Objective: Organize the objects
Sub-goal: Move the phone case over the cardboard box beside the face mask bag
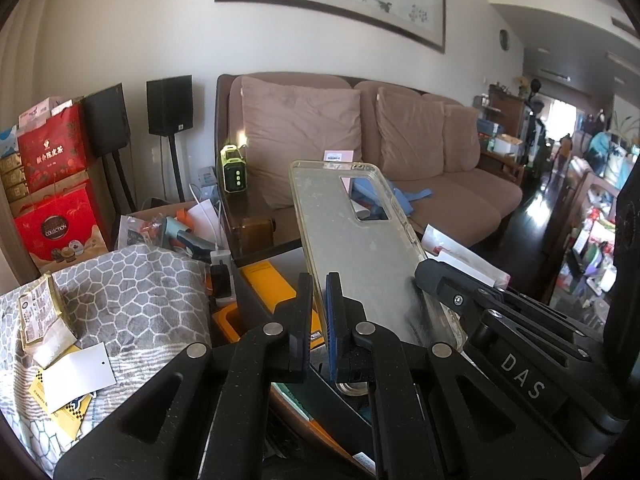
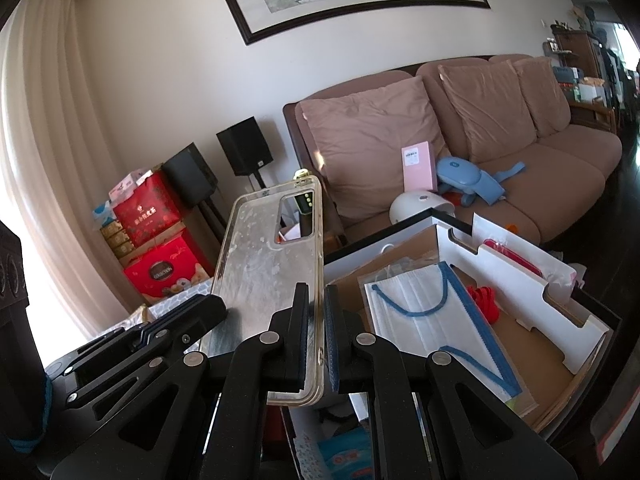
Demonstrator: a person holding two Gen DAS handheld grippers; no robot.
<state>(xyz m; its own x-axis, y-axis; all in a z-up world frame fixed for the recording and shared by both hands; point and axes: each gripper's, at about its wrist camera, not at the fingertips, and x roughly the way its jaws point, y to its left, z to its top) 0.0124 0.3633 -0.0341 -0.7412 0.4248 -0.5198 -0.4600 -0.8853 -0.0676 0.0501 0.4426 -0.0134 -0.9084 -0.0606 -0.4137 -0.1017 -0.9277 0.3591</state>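
The right wrist view alone shows an open cardboard box (image 2: 460, 312) holding a white face mask (image 2: 432, 316); the left wrist view alone shows a patterned grey cloth (image 1: 132, 280) strewn with papers. A clear phone case (image 1: 360, 240) hangs in the air between both, its long axis running away toward the sofa (image 1: 460, 192), camera cutout at the far end. The left claw (image 1: 319, 320) pinches one long edge, the right claw (image 2: 317, 332) the opposite edge, it seems. Both claws tilt slightly downward.
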